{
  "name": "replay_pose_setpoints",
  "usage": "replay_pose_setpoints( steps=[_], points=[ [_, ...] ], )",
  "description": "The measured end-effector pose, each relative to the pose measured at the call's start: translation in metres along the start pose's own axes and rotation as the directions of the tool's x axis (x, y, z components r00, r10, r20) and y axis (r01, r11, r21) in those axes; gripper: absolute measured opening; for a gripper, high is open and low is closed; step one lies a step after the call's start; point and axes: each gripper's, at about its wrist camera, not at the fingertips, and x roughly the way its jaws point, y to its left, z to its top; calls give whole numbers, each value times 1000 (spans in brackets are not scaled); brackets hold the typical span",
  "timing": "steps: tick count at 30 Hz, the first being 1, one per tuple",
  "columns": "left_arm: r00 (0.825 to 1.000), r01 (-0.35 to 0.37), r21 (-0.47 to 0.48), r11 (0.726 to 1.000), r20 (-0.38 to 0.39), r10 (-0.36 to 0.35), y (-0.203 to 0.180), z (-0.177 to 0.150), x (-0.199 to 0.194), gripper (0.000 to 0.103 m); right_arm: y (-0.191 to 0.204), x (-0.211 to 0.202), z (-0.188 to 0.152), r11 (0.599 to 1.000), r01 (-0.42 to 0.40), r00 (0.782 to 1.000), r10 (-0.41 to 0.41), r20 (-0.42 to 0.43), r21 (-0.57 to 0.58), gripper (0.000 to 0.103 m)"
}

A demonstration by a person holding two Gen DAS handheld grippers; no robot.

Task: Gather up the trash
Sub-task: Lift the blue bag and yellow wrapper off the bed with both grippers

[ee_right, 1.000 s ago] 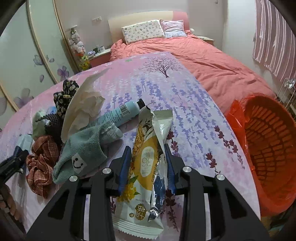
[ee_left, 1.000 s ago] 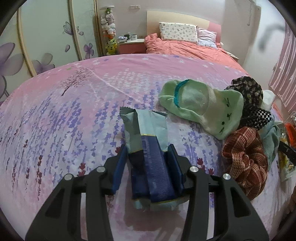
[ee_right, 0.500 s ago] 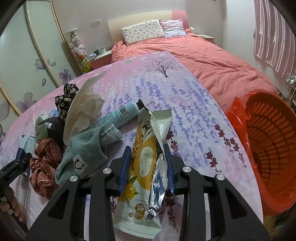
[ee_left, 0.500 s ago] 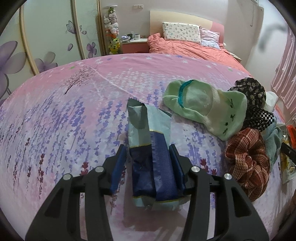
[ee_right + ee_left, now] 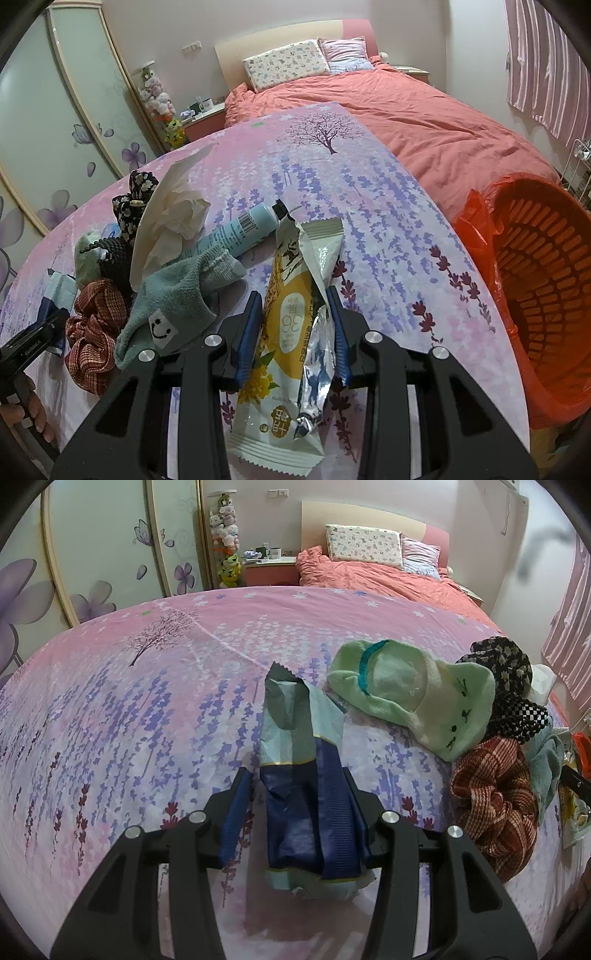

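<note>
My left gripper (image 5: 295,797) is closed around a blue and pale teal wrapper (image 5: 303,760), with a small gap at the left pad. My right gripper (image 5: 293,321) is shut on a yellow and white snack wrapper (image 5: 291,332) with torn foil. An orange trash basket (image 5: 546,280) with an orange liner stands to the right of the table. A crumpled white tissue (image 5: 173,221) and a pale blue tube (image 5: 236,236) lie on the pink floral tablecloth (image 5: 388,229).
Clothes lie in a heap between the grippers: a light green sock (image 5: 413,690), a red plaid scrunchie (image 5: 495,805), black patterned scrunchies (image 5: 509,686) and a teal smiley sock (image 5: 177,299). A bed with an orange cover (image 5: 424,122) stands behind.
The left gripper has lifted and tilted the blue wrapper more upright. The right gripper holds the yellow wrapper and has moved slightly toward the basket.
</note>
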Motion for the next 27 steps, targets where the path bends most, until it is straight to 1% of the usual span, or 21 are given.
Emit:
replay_pose_setpoints(
  steps=[1,2,3,4,6,7,9,11,15,18,21,27],
  points=[
    [1000,-6,4,1000,0,6,0,0,0,49,0,0,0,1000,3,1000,-3,1,-2,35],
    [1000,-9,7,1000,2,9,0,0,-1,46,-1,0,0,1000,5,1000,-5,2,-3,35],
    [1000,-12,10,1000,4,12,-1,-1,-2,40,-1,-2,-2,1000,13,1000,-13,1,-9,35],
    [1000,-5,16,1000,7,5,-2,-3,-3,34,1,-3,-4,1000,16,1000,-16,1,-16,33],
    [1000,18,23,1000,16,-19,-4,-7,-8,31,1,-7,-8,1000,-6,1000,6,-3,-26,26],
    [999,29,26,999,24,-30,-7,-10,-11,30,2,-9,-10,999,-21,1000,21,-5,-27,24],
    [998,33,42,999,58,-35,-9,-14,-20,29,1,-16,-15,999,-22,1000,23,10,-34,23],
    [996,43,52,998,71,-47,-13,-16,-27,29,2,-24,-16,999,-27,999,28,27,-37,23],
    [994,56,69,996,90,-62,-23,-19,-47,29,-1,-48,-12,999,-40,996,42,75,-28,23],
    [990,69,77,995,113,-78,-33,-19,-64,29,-3,-68,-6,998,-39,992,44,116,-42,23],
    [985,97,76,992,134,-107,-48,-14,-85,29,-8,-87,-2,998,-32,987,40,157,-50,23],
    [966,167,109,980,179,-184,-91,-5,-123,29,-27,-117,6,999,-6,974,13,228,-32,23]
  ],
)
